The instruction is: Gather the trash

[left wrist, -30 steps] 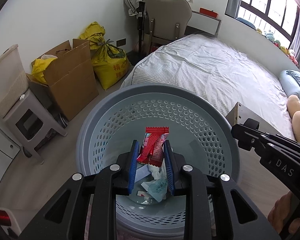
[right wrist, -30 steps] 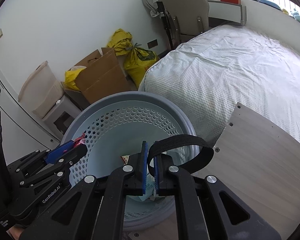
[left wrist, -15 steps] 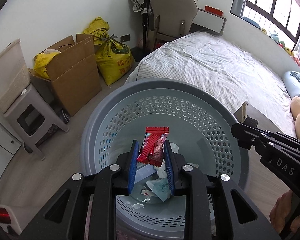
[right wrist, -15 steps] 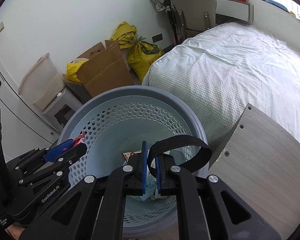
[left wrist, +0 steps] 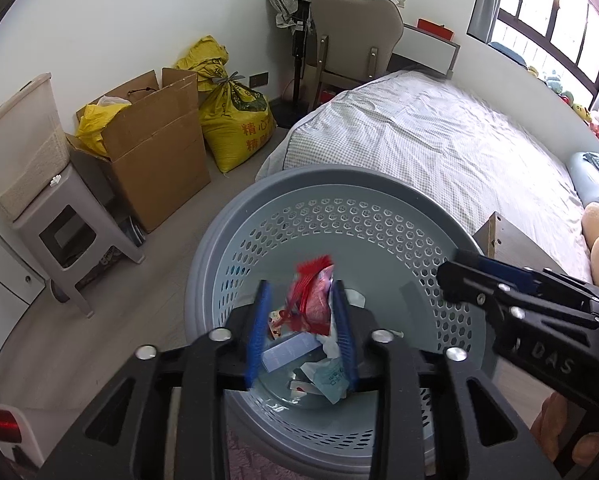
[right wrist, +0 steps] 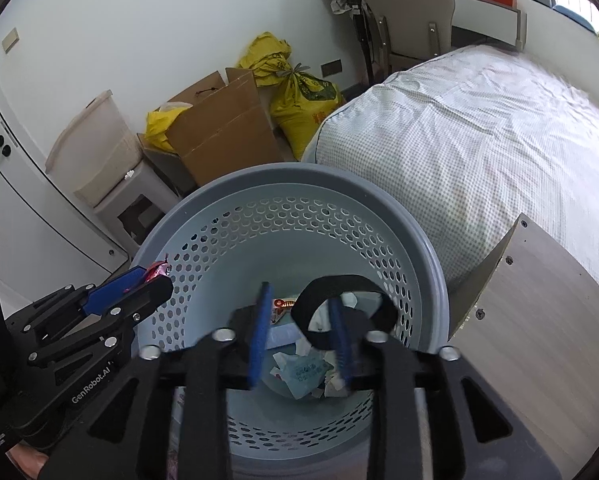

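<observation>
Left wrist view first: my left gripper (left wrist: 301,316) hangs over the mouth of the grey perforated basket (left wrist: 259,216), its blue-padded fingers (left wrist: 259,320) spread apart. The red wrapper (left wrist: 313,296) sits between them, blurred, near the right pad; I cannot tell whether it touches that pad or is free of both. Below it, on the basket floor, lies a heap of trash (left wrist: 319,368): a pale blue box, a teal packet, white scraps. My right gripper (left wrist: 495,280) reaches in from the right above the basket rim. Beyond the basket I see a cardboard box (left wrist: 155,152), a yellow sack (left wrist: 235,120) and the bed (left wrist: 439,140).

Right wrist view: my right gripper (right wrist: 301,322) is also above the basket (right wrist: 419,220), fingers (right wrist: 259,320) parted. A black strap loop (right wrist: 341,306) hangs around the right finger; the motion blur keeps me from telling whether it is pinched or simply draped. The left gripper (right wrist: 139,284) shows at the left edge, a sliver of red wrapper (right wrist: 157,270) at its tip. A wooden board (right wrist: 547,320) stands just right of the basket.
</observation>
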